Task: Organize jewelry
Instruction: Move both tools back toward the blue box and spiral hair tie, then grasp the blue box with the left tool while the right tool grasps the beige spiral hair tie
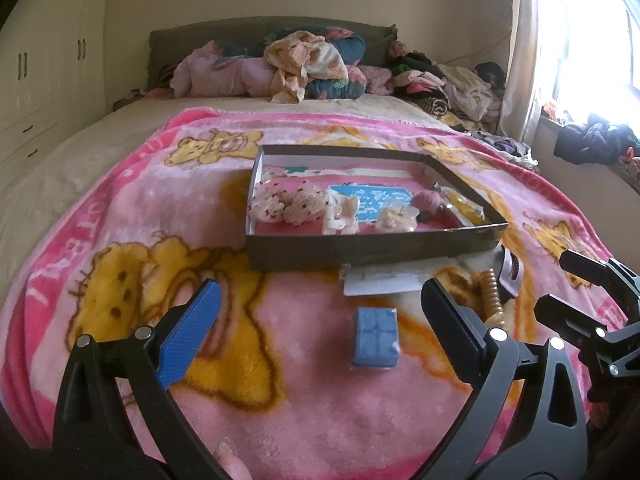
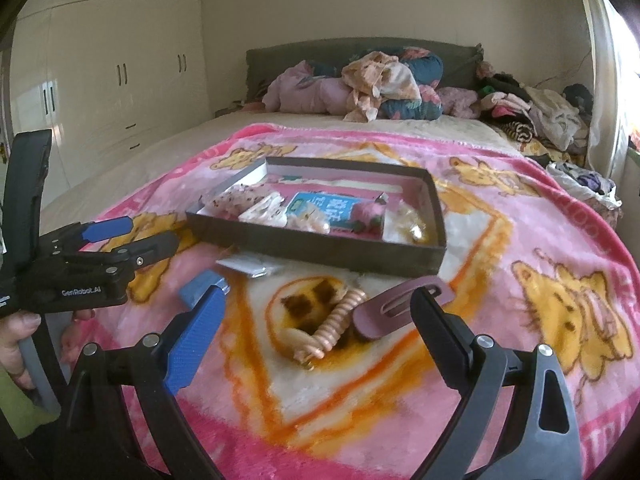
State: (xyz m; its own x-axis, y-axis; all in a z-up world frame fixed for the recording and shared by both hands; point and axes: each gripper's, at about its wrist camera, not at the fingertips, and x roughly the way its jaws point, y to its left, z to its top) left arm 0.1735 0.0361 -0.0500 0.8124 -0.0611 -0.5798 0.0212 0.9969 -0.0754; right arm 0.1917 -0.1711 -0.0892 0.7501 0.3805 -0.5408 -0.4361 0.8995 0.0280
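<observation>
Both claws hover low over the pink bear-print blanket on the bed, pointing toward the headboard. The left claw is released, its fingers spread wide on either side of a small blue box that lies on the blanket between them, untouched. The right claw is likewise released and empty, its fingers apart around a peach spiral hair tie and a mauve hair clip, which lie just beside each other. Beyond them sits a shallow dark tray holding floral scrunchies, clips and a pink piece. A flat clear packet lies just in front of the tray.
</observation>
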